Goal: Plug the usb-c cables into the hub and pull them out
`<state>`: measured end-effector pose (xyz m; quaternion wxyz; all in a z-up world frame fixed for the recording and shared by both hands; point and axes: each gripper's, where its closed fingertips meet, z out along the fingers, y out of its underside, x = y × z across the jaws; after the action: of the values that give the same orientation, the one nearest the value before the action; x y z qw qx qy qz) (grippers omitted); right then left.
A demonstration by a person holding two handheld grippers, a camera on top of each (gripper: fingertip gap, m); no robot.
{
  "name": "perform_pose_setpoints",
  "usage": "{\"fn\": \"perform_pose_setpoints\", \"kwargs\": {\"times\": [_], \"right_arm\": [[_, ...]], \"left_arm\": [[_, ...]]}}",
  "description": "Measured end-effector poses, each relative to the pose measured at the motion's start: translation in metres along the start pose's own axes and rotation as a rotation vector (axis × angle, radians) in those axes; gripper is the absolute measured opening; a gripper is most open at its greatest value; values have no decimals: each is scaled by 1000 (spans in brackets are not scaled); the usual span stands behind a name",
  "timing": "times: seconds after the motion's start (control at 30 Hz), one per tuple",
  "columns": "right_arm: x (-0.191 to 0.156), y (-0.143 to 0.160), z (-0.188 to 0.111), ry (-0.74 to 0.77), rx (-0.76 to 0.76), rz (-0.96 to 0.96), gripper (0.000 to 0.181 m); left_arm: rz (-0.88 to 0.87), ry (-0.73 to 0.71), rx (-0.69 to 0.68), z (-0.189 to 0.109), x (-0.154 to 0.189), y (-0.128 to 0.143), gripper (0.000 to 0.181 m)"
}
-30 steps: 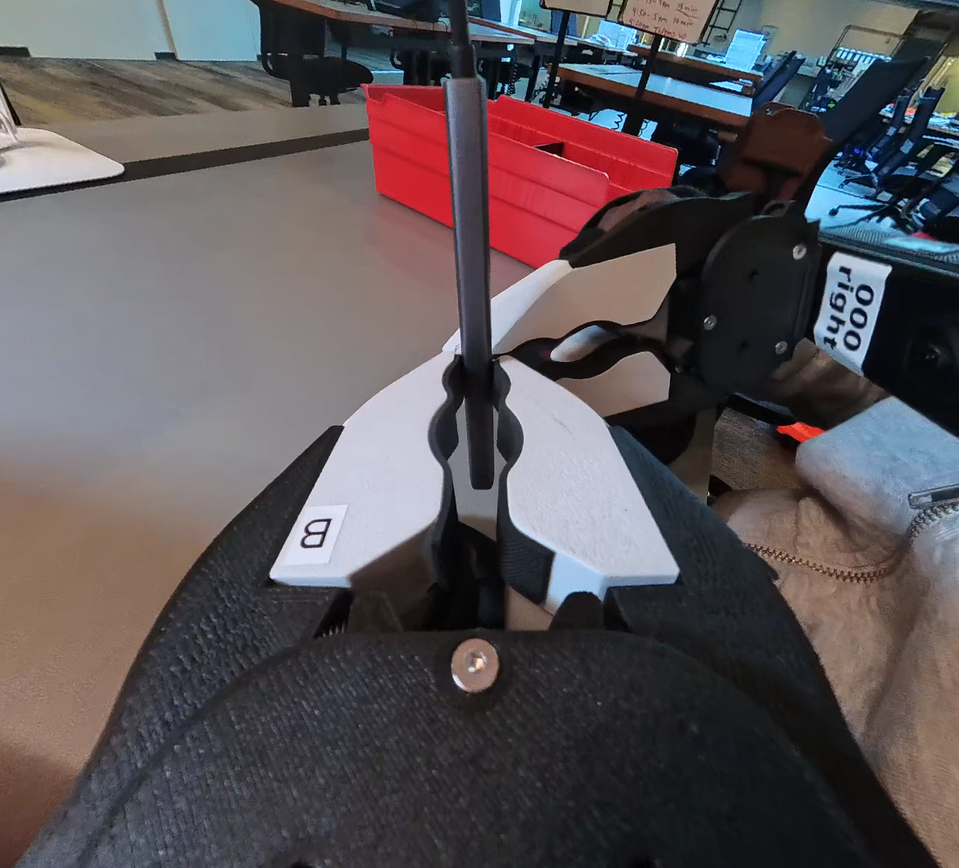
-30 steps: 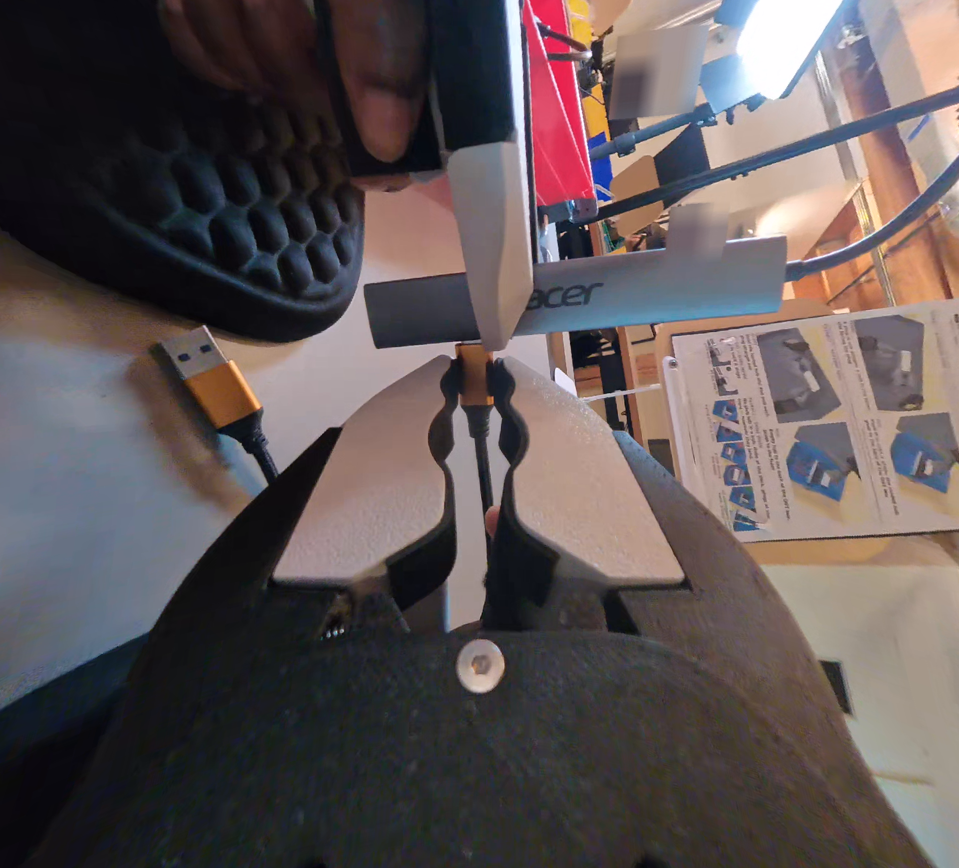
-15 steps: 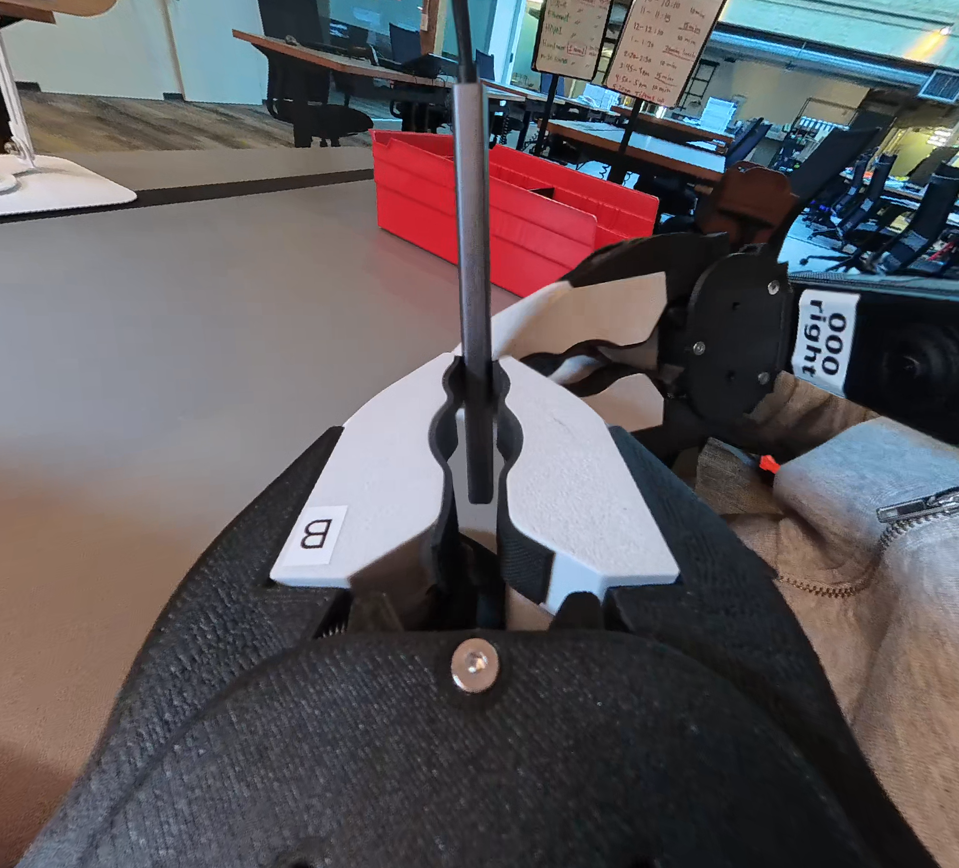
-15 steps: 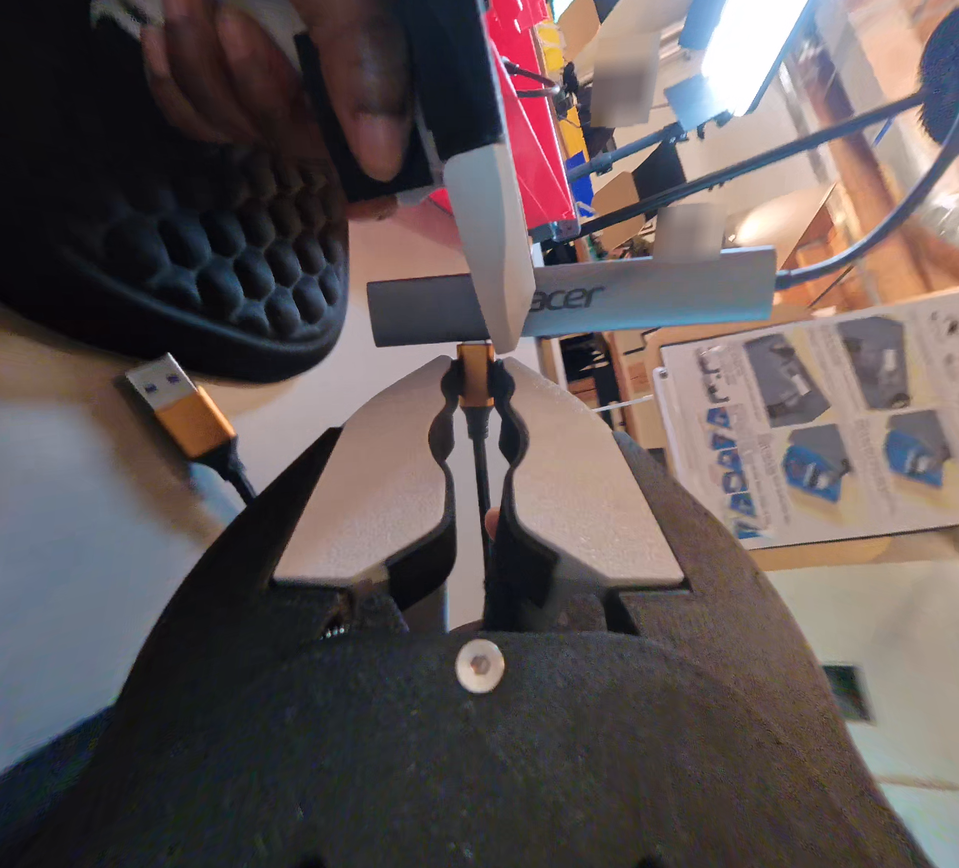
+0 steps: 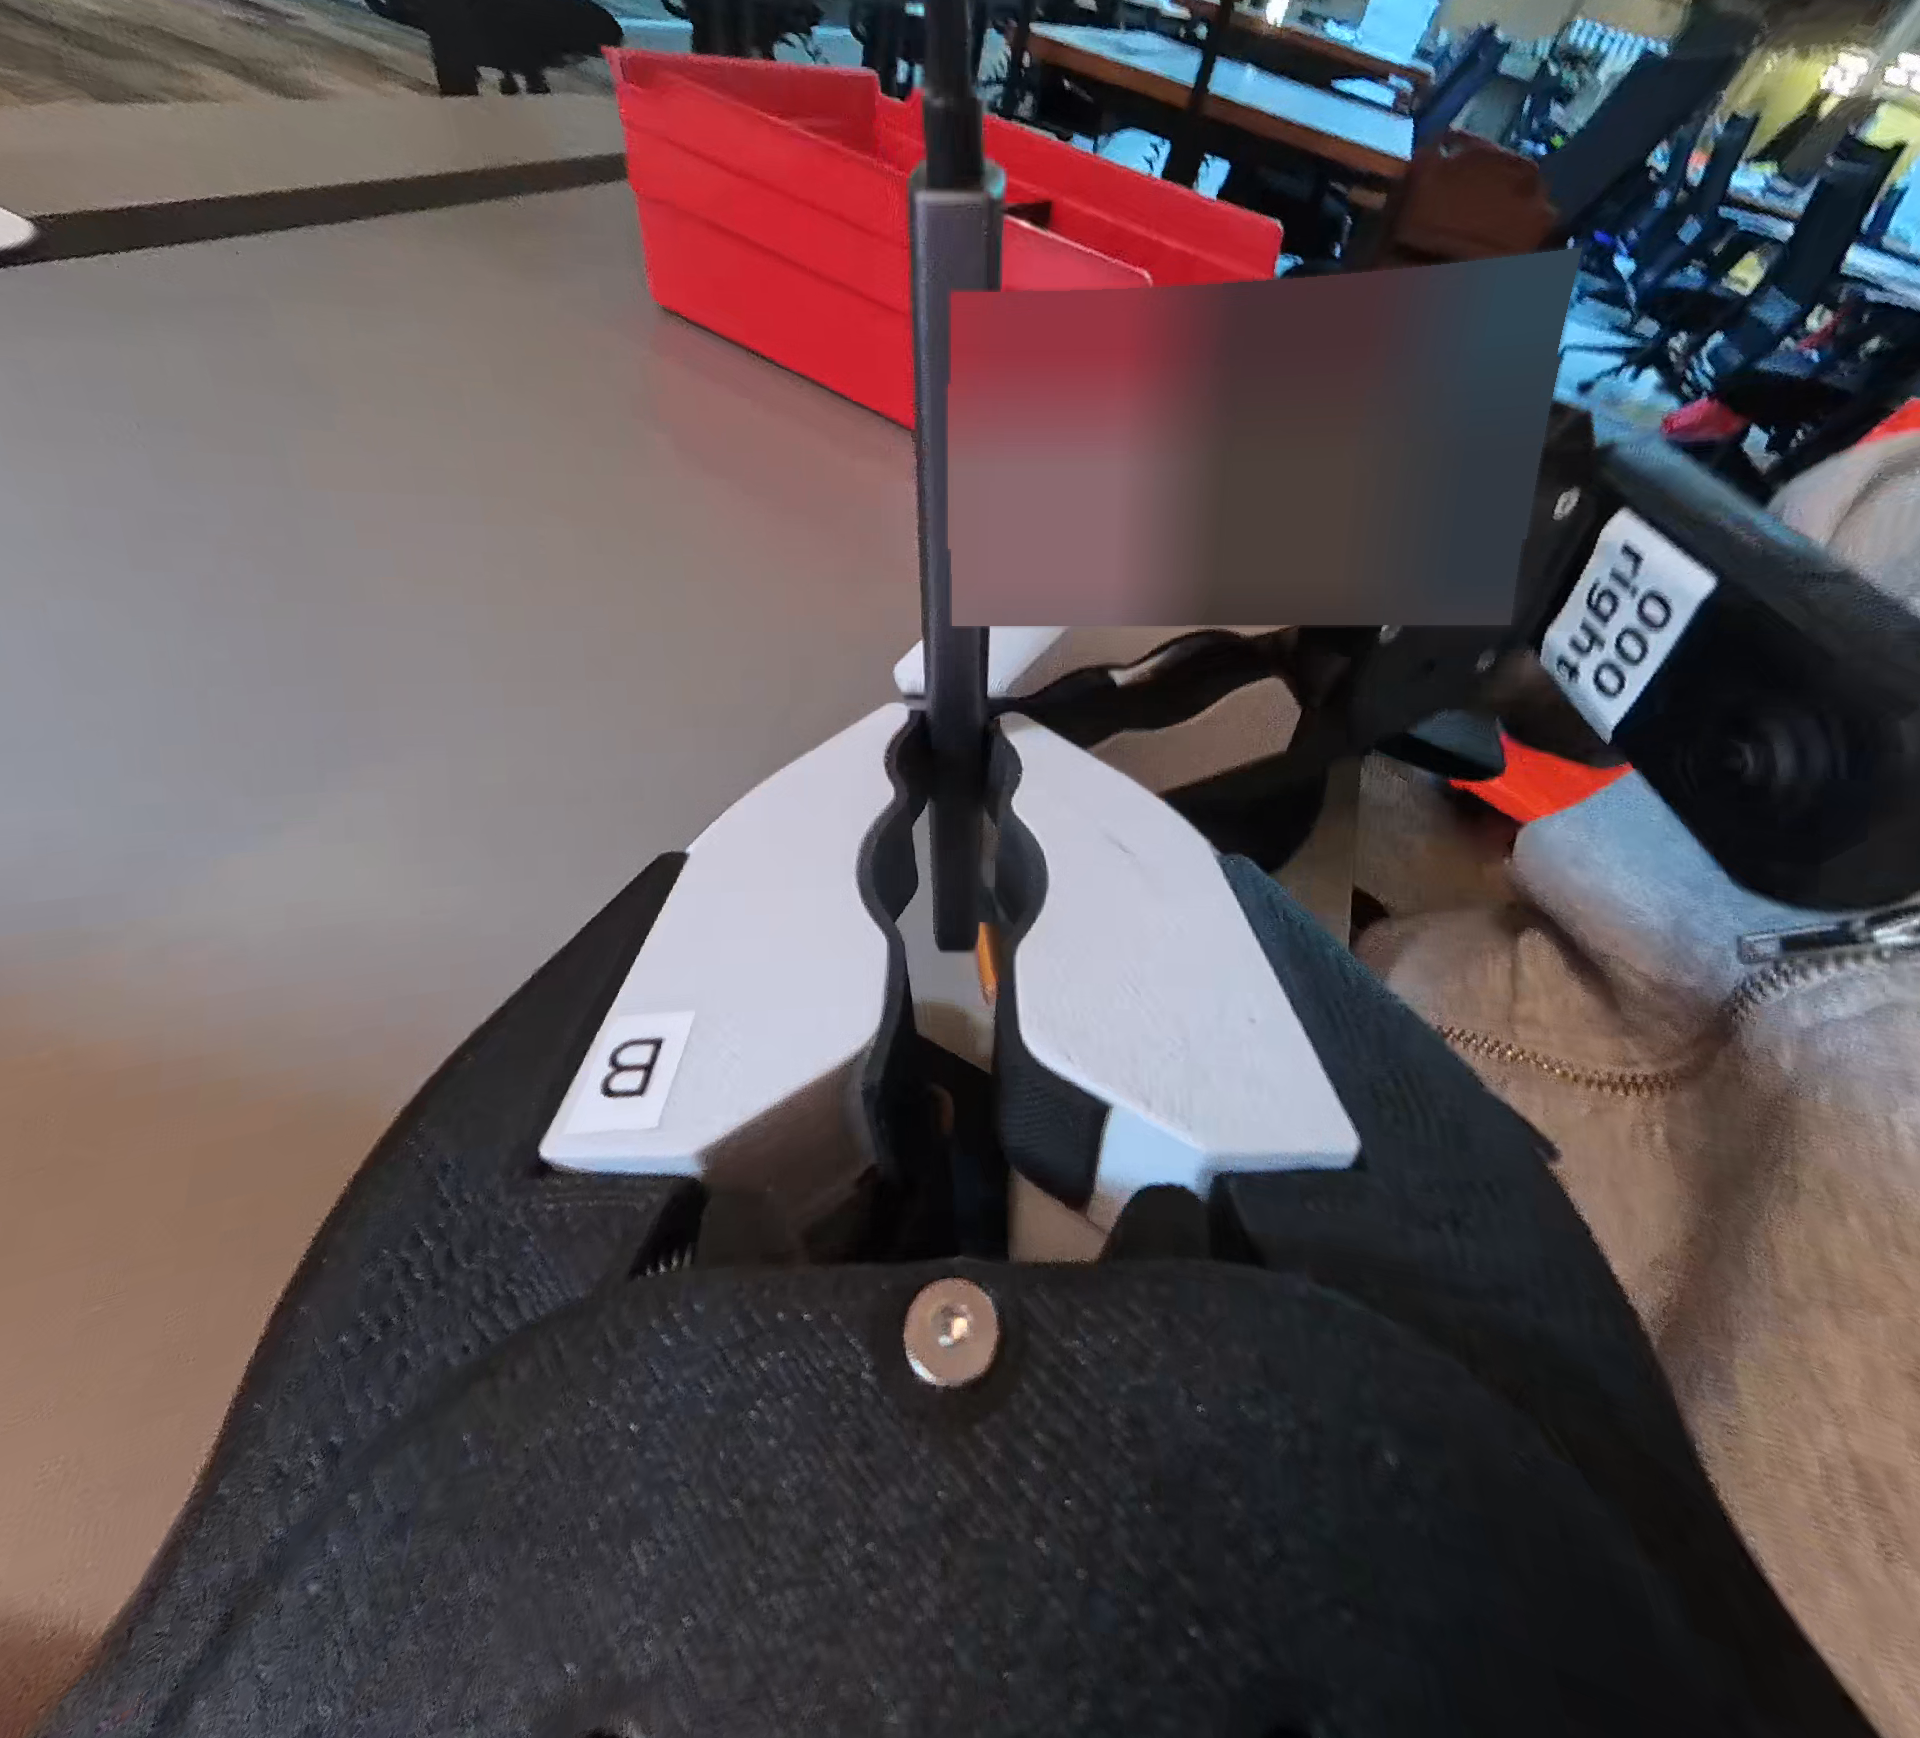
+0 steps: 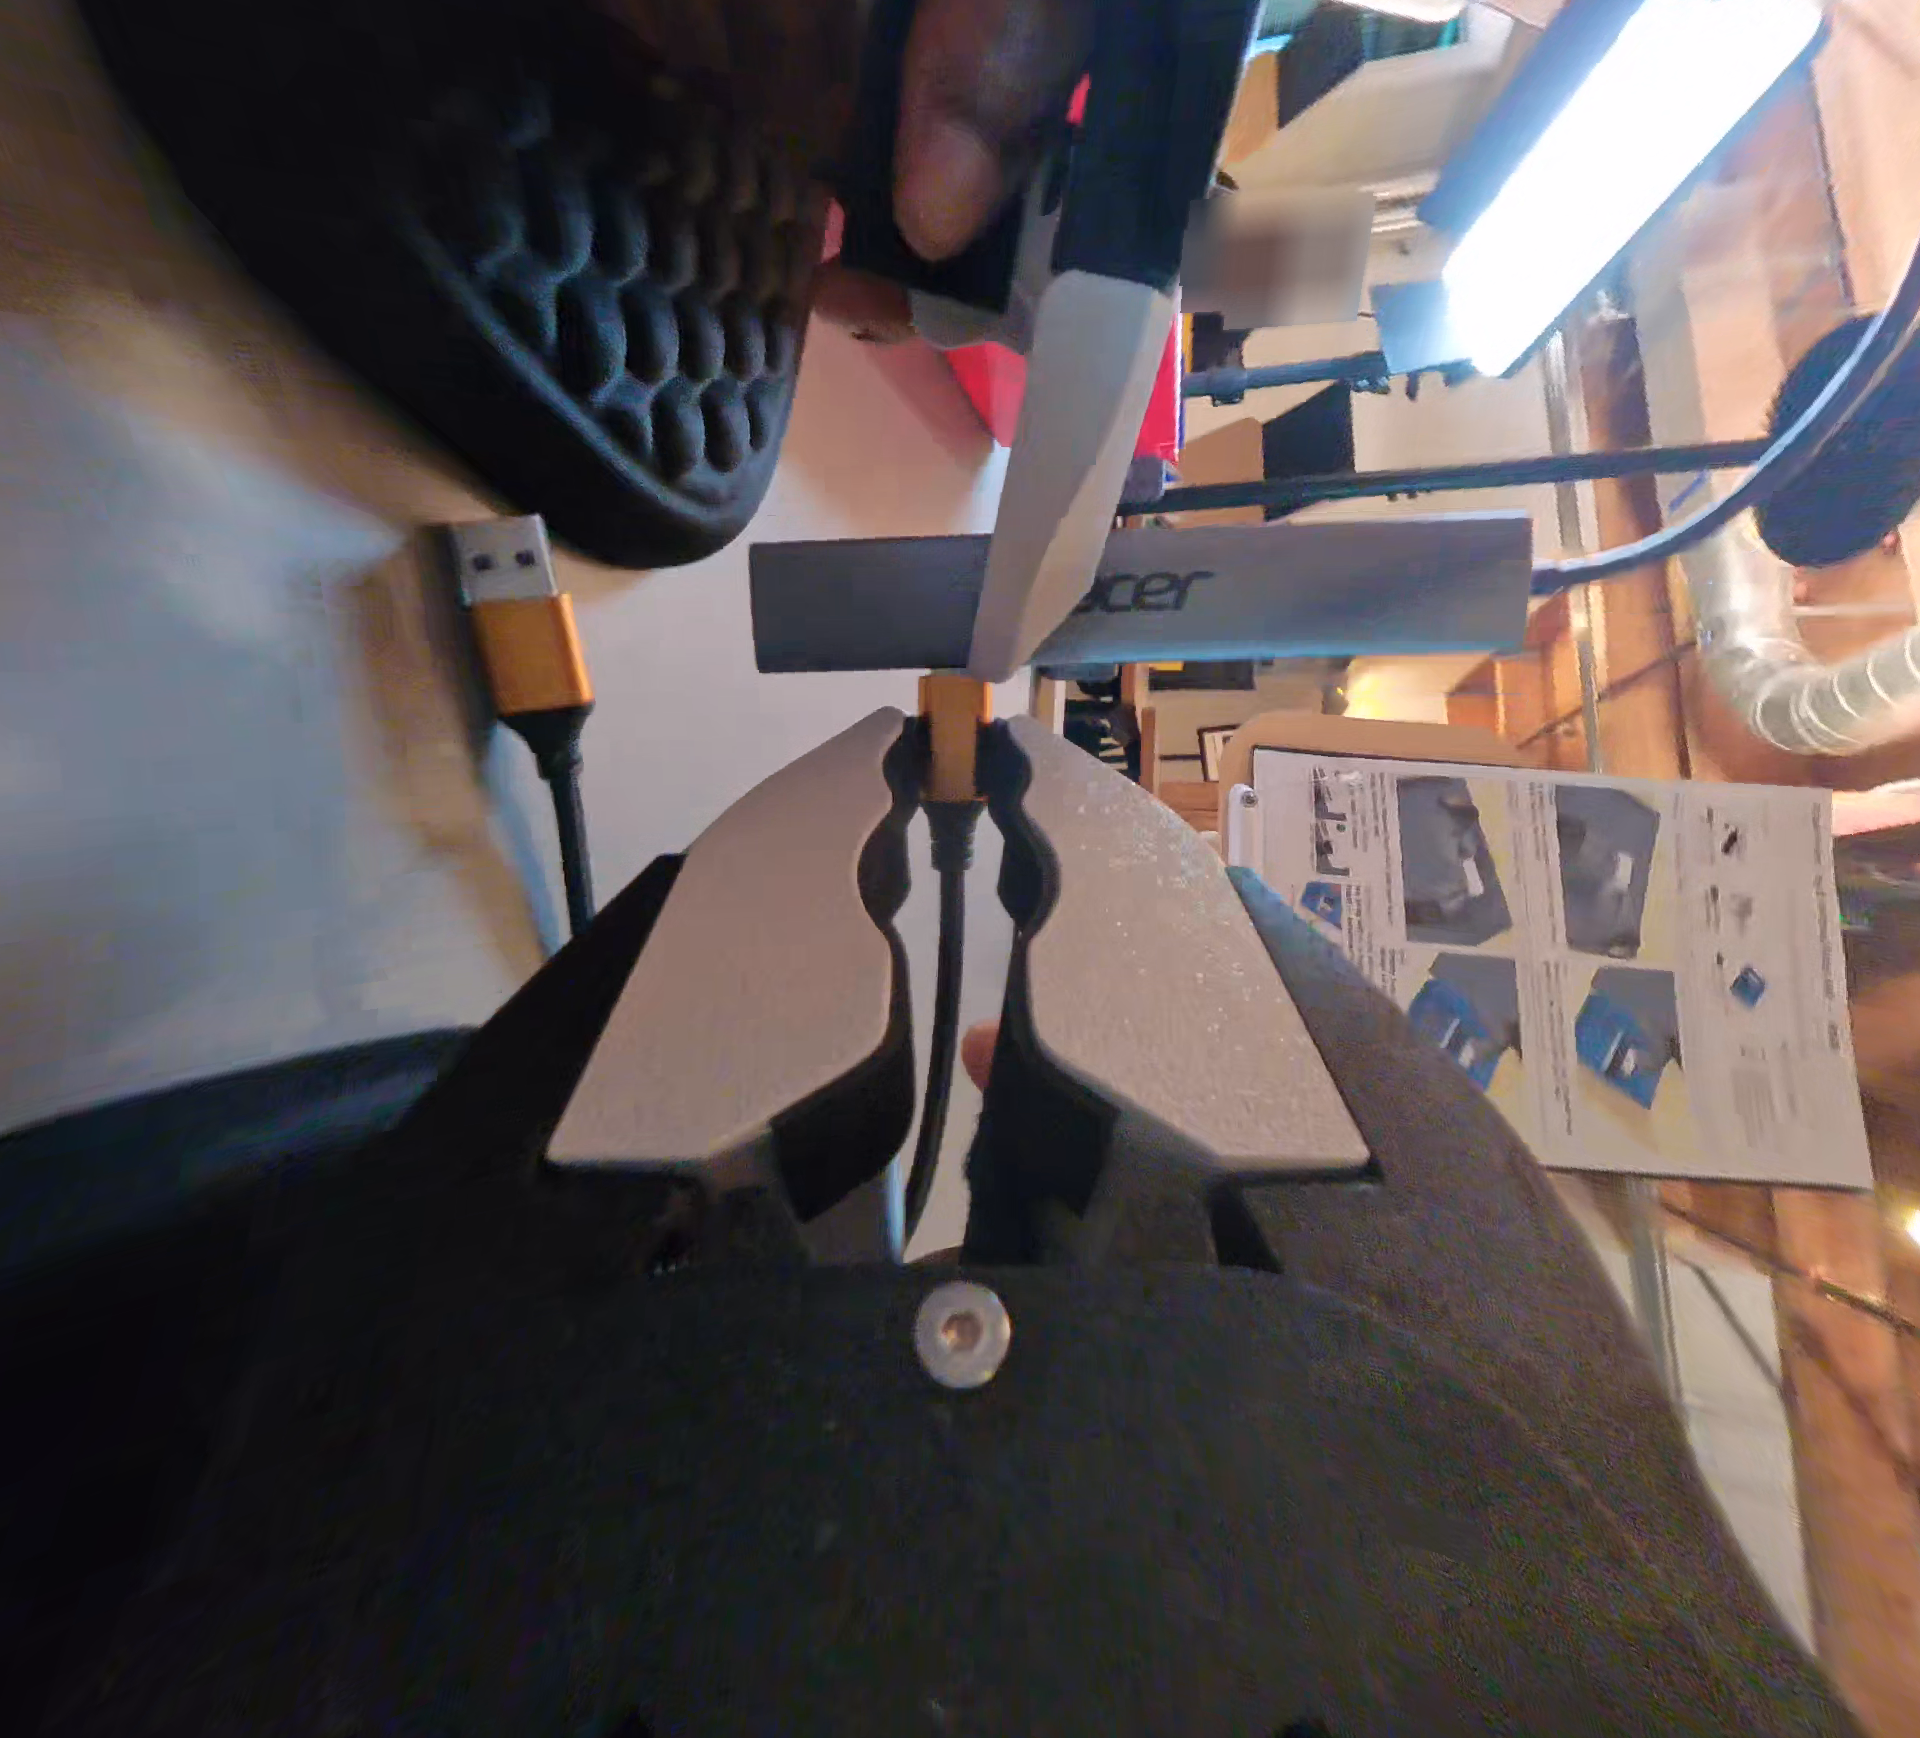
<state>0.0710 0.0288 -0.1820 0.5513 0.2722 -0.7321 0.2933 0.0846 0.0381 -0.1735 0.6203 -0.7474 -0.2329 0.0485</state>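
My left gripper (image 5: 951, 732) is shut on the grey hub (image 5: 951, 483) and holds it edge-on above the table, its own black cable running up out of view. In the right wrist view the hub (image 6: 1299, 597) lies crosswise with one white finger of the left gripper (image 6: 1070, 525) over it. My right gripper (image 6: 951, 732) is shut on the orange usb-c plug (image 6: 953, 748), whose tip meets the hub's lower edge. Its black cable (image 6: 940, 992) runs back between the fingers. The right gripper also shows in the left wrist view (image 5: 1143, 701), to the right behind the hub.
A red bin (image 5: 831, 234) stands on the grey table (image 5: 364, 545) beyond the hub. An orange usb-a plug (image 6: 520, 618) hangs loose at the left. A person's hand (image 6: 935, 78) holds the left gripper. A printed sheet (image 6: 1558, 961) is at the right.
Both views have shifted and tilted while the grippers stay shut. The hub and the orange plug have kept together. A sliver of orange now shows beside the hub's lower end in the left view.
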Motion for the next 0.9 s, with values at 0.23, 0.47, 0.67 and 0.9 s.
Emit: {"fn": "perform_pose_setpoints", "kwargs": {"times": [0.23, 0.47, 0.67, 0.9], "right_arm": [[2, -6, 15, -41, 39, 495, 13], [11, -14, 12, 11, 67, 498, 12], [15, -15, 11, 38, 78, 292, 12], [11, -5, 9, 40, 63, 84, 13]], "left_arm": [[-22, -78, 94, -14, -14, -11, 10], [26, -76, 81, -9, -10, -9, 10], [31, -67, 103, -11, -8, -10, 10], [48, -72, 11, -2, -8, -1, 10]]}}
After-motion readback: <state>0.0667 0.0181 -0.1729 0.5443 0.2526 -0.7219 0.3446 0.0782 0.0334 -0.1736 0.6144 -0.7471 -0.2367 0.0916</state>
